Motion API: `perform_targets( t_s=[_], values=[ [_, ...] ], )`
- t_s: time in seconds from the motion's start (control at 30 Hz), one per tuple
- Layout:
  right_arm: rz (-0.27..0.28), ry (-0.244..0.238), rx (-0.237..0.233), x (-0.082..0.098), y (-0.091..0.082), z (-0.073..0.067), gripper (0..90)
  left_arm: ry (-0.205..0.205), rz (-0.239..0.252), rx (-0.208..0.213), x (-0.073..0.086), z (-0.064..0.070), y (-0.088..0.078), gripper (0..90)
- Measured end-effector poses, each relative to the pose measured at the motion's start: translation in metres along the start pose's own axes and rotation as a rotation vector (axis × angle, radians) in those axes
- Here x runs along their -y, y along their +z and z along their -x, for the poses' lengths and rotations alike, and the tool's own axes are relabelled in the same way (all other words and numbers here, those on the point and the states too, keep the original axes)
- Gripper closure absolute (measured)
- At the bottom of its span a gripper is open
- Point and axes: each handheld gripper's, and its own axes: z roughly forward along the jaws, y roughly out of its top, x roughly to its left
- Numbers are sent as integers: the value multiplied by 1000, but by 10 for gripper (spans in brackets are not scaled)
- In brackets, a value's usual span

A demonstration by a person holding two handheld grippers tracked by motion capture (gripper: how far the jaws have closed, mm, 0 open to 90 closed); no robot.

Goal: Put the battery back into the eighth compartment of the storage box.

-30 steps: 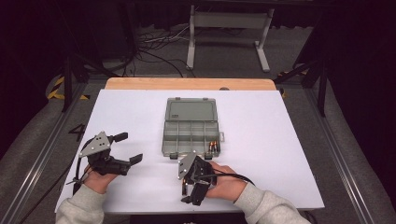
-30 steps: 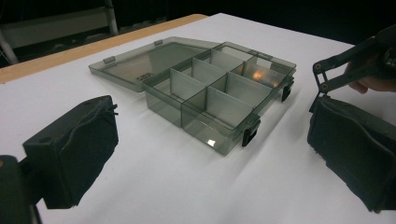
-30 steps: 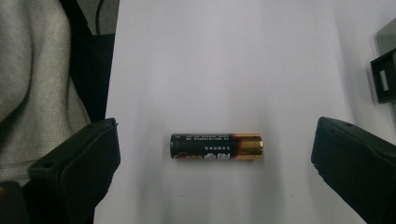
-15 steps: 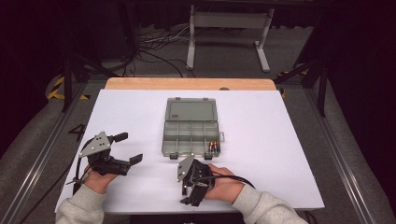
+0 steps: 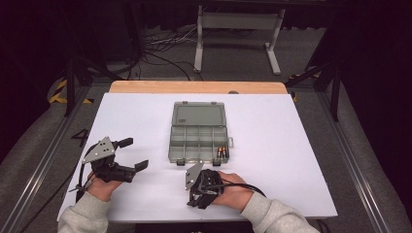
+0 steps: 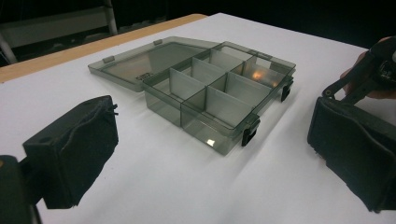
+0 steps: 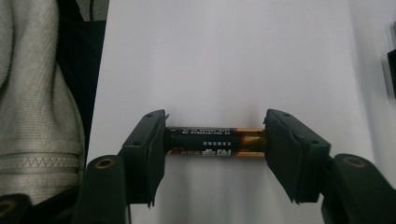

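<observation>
A: Starting at the left, what is the left gripper (image 5: 130, 153) doing?

B: It hovers over the white bench (image 5: 291, 160), held in the person's left hand (image 5: 100, 186) near the left edge. Its jaws stand spread wide with nothing between them. In the left gripper view they frame the translucent grey plastic compartment box (image 6: 219, 98), which lies well ahead of them.

A: And the box itself?

B: It sits around the middle of the bench with its lid (image 5: 198, 115) folded flat open on the far side. The dividers make a grid of small compartments. In the high view, a few batteries (image 5: 221, 152) with copper-coloured ends lie in the near right compartment.

A: Then the right gripper (image 5: 197, 201)?

B: It is just in front of the box, near the front edge of the bench, pointing back toward the person. Its jaws have just been closing, and in the right gripper view a black and gold cylindrical battery (image 7: 215, 142) lies crosswise between them. Each pad presses on one end of it, so the battery is pinched lengthwise, just above the white surface.
</observation>
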Motion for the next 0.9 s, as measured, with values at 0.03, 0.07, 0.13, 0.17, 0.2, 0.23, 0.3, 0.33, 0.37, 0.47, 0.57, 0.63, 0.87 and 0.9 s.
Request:
perform_targets(
  t_s=[0.03, 0.07, 0.13, 0.17, 0.2, 0.23, 0.3, 0.33, 0.37, 0.47, 0.57, 0.63, 0.87, 0.9],
  values=[
    [0, -1, -1, 0, 0, 0, 409, 0, 2, -1, 0, 0, 0, 23],
    [0, 1, 0, 0, 0, 0, 411, 2, -1, 2, 0, 0, 0, 23],
    [-7, -4, 4, 0, -1, 1, 412, 2, 1, 0, 0, 0, 0, 23],
    [-6, -4, 6, -1, -2, 1, 412, 0, 3, -1, 0, 0, 0, 23],
    [1, -3, 3, 0, -4, 2, 412, 0, 2, -1, 0, 0, 0, 23],
    [8, 0, 1, 0, -6, 3, 413, 1, 2, -1, 0, 0, 0, 23],
    [17, 0, 0, 0, -10, 4, 413, 1, 3, -1, 0, 0, 0, 23],
    [24, 0, 1, 0, -12, 4, 413, 1, 3, -1, 0, 0, 0, 23],
    [29, 0, -1, 0, -15, 5, 413, 1, 3, -1, 0, 0, 0, 23],
    [29, 7, -3, -1, -20, 6, 413, 2, 0, 0, 0, 0, 0, 23],
    [32, 1, 1, -2, -26, 6, 413, 2, 0, -1, 0, 0, 0, 23],
    [32, -9, 4, -4, -29, 6, 413, 0, 0, 2, 0, 0, 0, 23],
    [42, -15, 8, -6, -42, 7, 413, 0, -2, 0, 0, 0, 0, 23],
    [42, -15, 8, -6, -42, 7, 413, 0, -2, 0, 0, 0, 0, 23]
  ],
)
